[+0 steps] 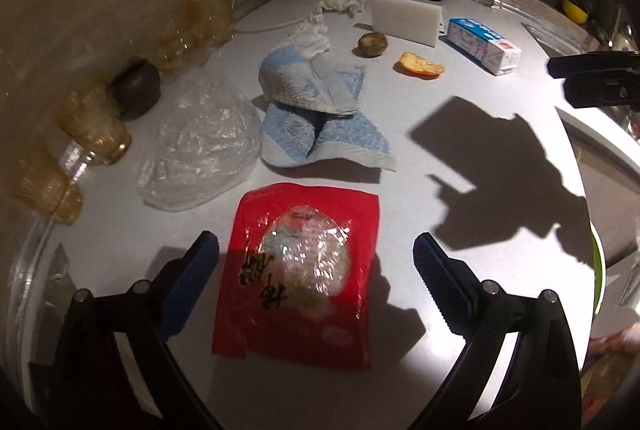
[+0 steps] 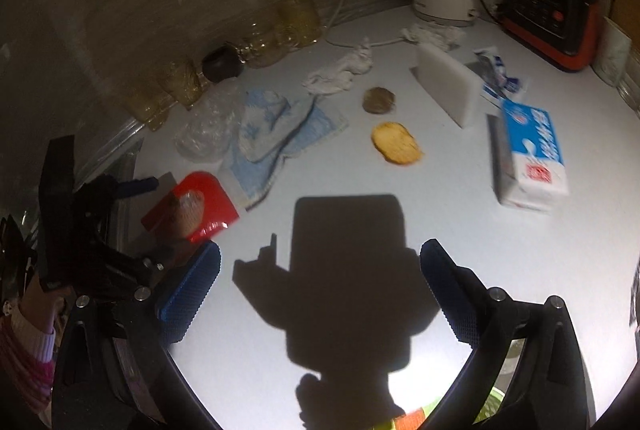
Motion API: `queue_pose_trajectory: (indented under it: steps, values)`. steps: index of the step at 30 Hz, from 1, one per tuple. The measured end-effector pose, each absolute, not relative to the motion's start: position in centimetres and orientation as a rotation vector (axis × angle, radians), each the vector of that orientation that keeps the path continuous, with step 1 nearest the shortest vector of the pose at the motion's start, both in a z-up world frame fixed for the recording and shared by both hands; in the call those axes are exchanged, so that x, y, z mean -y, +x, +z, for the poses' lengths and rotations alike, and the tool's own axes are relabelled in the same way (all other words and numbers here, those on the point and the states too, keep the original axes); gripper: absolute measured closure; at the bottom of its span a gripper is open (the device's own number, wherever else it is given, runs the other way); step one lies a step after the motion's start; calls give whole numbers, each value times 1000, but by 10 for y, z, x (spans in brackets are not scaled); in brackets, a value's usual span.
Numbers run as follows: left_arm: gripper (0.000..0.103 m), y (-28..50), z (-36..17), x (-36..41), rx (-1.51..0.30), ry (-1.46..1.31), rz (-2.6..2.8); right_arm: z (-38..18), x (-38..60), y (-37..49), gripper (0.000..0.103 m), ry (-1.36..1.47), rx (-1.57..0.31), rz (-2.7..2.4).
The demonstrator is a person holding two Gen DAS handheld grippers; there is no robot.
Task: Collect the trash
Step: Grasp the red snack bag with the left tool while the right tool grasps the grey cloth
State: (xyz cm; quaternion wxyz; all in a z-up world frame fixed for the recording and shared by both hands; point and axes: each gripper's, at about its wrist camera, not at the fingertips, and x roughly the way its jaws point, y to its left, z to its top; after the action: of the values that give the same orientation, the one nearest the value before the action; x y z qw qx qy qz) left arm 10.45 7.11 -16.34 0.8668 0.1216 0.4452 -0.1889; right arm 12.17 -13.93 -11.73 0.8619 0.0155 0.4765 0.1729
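Red snack packet (image 1: 298, 270) lies flat between the open jaws of the left gripper (image 1: 316, 270), near the counter's front edge.

Red film with a clear window, the packet runs its long axis away from the camera, in line with the left gripper's fingers (image 1: 192, 286), which stand spread on either side of it without touching, so a straight descent and a close across its short width looks like the coming move. Just beyond it lie a clear plastic bag (image 1: 200, 158) and a blue-and-white cloth (image 1: 316, 118); farther back sit crumpled tissue (image 1: 316, 34), a brownish round scrap (image 1: 373, 45), an orange peel (image 1: 418, 64) and a milk carton (image 1: 484, 46). The right gripper (image 2: 320, 282) hangs over bare white counter (image 2: 400, 198) with its jaws wide and empty, well apart from the packet, so the left hand is plainly nearer; the peel and carton lie ahead of the right.
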Motion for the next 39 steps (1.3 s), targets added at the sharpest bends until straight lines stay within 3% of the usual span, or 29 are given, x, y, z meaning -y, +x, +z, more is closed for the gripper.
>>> queue_pose_trajectory:
  steps: [8, 12, 16, 18, 23, 32, 35, 37, 38, 39]
  values:
    - [13, 118, -180, -74, -965, 259, -420, -122, 107, 158, 4, 16, -991, 377]
    - [32, 117, -188, -71, -973, 290, -439, -125, 102, 168, 4, 16, -994, 370]
    - [44, 117, -191, -72, -972, 250, -471, -131, 98, 180, 4, 11, -1010, 359]
    - [56, 116, -191, -74, -967, 216, -486, -136, 94, 186, 4, 11, -1023, 357]
    - [73, 113, -189, -75, -947, 197, -482, -148, 77, 203, 4, -8, -1049, 365]
    - [76, 105, -171, -93, -942, 92, -378, -173, 35, 247, 4, -35, -1108, 351]
    - [76, 97, -159, -92, -932, 97, -337, -186, 23, 258, 24, -72, -1130, 335]
    - [76, 91, -152, -90, -934, 87, -314, -192, 21, 259, 51, -72, -1147, 345]
    - [76, 89, -150, -89, -937, 83, -305, -192, 21, 258, 58, -84, -1134, 336]
    - [76, 86, -147, -87, -938, 76, -292, -191, 22, 256, 82, -92, -1135, 341]
